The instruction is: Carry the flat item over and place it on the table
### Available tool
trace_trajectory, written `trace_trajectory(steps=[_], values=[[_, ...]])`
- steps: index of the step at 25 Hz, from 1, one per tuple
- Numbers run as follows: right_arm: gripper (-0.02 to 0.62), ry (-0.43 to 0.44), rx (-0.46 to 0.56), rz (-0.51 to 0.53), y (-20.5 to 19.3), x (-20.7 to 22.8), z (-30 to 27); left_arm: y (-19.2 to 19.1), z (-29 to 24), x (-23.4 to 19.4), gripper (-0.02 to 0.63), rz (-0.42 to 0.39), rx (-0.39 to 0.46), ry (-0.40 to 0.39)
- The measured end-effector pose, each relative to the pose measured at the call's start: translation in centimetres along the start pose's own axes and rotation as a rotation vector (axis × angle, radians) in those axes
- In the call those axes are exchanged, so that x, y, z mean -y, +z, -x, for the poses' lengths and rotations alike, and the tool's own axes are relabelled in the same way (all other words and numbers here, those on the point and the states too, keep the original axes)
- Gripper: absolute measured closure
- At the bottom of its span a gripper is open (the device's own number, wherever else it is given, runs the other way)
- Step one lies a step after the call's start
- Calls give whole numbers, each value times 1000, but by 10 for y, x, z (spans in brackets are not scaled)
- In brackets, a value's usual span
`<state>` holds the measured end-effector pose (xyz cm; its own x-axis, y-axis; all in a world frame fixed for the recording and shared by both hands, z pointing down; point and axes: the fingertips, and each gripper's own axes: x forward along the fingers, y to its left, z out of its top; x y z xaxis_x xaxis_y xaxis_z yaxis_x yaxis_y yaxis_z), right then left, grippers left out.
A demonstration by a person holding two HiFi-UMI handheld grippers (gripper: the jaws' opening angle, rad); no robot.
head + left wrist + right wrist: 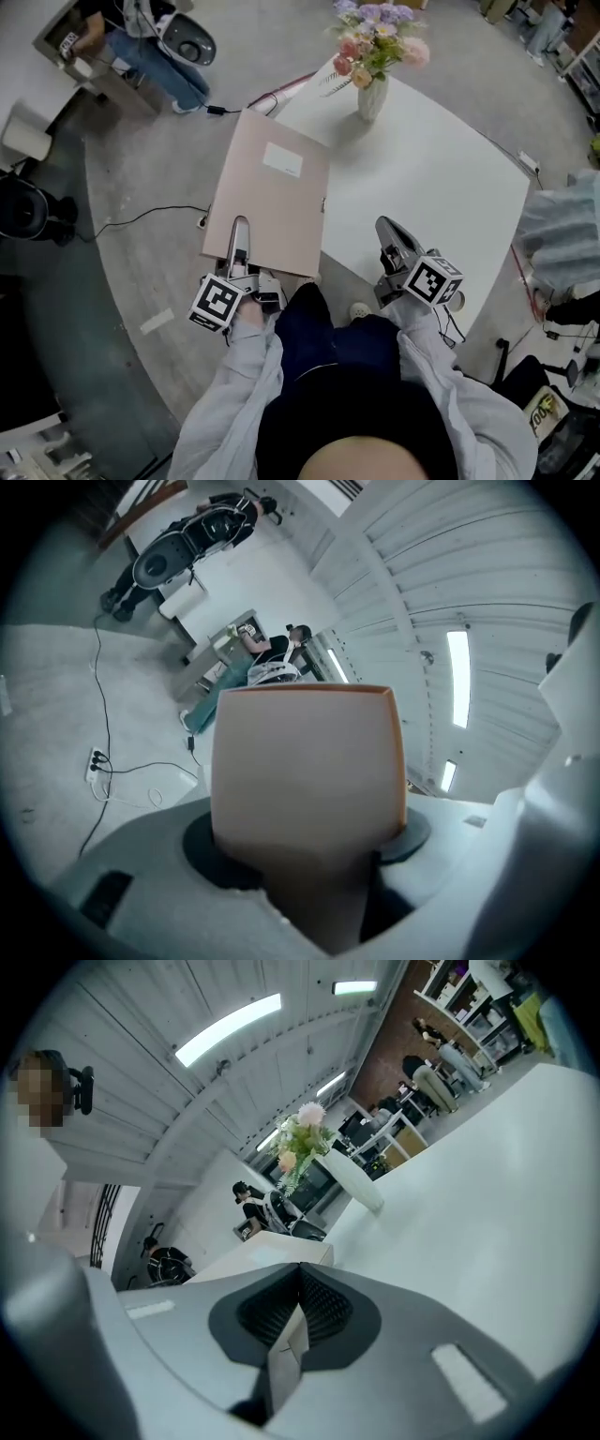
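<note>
A flat pinkish-beige folder [267, 197] with a white label is held level above the floor, just left of the white table [441, 187]. Its right edge lies along the table's left edge. My left gripper [240, 230] is shut on the folder's near edge. In the left gripper view the folder [309, 761] stands between the jaws and hides most of what lies ahead. My right gripper [389, 230] hovers over the table's near part, shut with nothing in it. In the right gripper view its pads [298, 1312] meet above the table [487, 1176].
A white vase of flowers [372, 94] stands at the table's far corner, the vase [361, 1185] also showing in the right gripper view. A cable [141, 217] runs across the grey floor on the left. A seated person [150, 56] is at a desk far left. A plastic-wrapped object [562, 234] sits right.
</note>
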<state>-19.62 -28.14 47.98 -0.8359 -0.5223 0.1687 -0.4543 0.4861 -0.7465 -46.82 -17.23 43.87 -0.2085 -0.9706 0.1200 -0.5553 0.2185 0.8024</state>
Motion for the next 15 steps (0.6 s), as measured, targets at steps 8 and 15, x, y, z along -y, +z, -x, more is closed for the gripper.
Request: trace_trajectory(steps=[8, 15], values=[[591, -120, 130, -59, 16, 23, 0, -16, -68, -13, 325, 177, -130, -76], [591, -218, 191, -85, 13, 36, 10, -40, -98, -23, 328, 295, -231, -96]])
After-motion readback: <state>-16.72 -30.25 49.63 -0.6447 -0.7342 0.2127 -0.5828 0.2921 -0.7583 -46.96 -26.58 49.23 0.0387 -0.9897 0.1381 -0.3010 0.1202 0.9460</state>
